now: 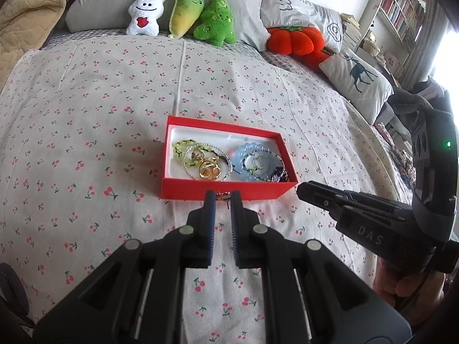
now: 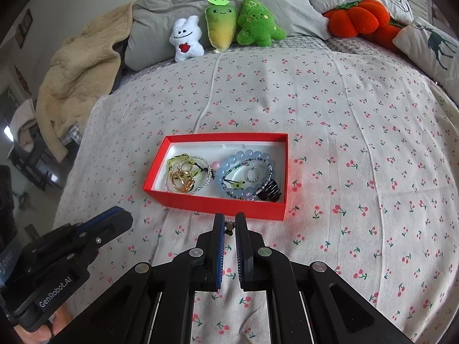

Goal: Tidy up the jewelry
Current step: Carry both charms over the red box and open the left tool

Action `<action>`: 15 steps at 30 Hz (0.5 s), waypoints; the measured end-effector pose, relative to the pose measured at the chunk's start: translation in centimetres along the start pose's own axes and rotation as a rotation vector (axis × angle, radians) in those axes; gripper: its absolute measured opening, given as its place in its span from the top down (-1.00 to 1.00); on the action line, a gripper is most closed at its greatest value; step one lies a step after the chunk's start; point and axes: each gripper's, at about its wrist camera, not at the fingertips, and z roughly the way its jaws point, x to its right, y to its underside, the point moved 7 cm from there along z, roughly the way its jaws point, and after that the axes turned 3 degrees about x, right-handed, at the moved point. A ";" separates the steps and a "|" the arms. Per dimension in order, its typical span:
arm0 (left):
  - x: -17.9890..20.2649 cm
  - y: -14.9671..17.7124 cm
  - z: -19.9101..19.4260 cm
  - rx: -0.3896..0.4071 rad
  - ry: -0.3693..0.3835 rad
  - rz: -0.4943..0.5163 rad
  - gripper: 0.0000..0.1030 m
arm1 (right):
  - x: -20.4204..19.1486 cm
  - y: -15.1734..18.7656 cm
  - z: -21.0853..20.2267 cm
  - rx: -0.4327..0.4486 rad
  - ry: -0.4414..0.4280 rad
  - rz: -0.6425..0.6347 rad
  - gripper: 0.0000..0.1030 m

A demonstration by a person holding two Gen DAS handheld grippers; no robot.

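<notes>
Right wrist view showed the right gripper (image 2: 229, 226) with its jaws clenched on a small dark-and-metal trinket (image 2: 229, 227), held just in front of the red box (image 2: 215, 203), which lay mid-bed on the cherry-print sheet (image 2: 358, 143), nearer the foot edge than the pillows. The left gripper (image 1: 221, 197) likewise pinched a small gold-toned piece (image 1: 222, 197) before the box's near wall. Each piece probably needed carrying over that wall, above bare white lining (image 2: 200, 147), before release, clear of the tangled bracelets (image 2: 243, 172).
</notes>
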 end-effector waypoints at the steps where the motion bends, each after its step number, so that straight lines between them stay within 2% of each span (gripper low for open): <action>1: 0.1 -0.4 0.5 0.003 0.002 -0.002 0.77 | 0.3 -0.3 0.2 0.001 0.005 0.007 0.85; 4: 0.5 -1.4 1.9 0.022 0.018 0.018 0.77 | 1.1 -1.0 0.9 0.008 0.018 0.020 0.85; 8: 1.3 -2.2 4.1 0.038 0.002 0.080 0.77 | 2.2 -1.6 2.3 0.013 0.035 0.024 0.85; 15: 1.2 -2.2 7.1 0.011 -0.027 0.126 0.77 | 4.0 -1.6 3.8 -0.011 0.059 0.025 0.85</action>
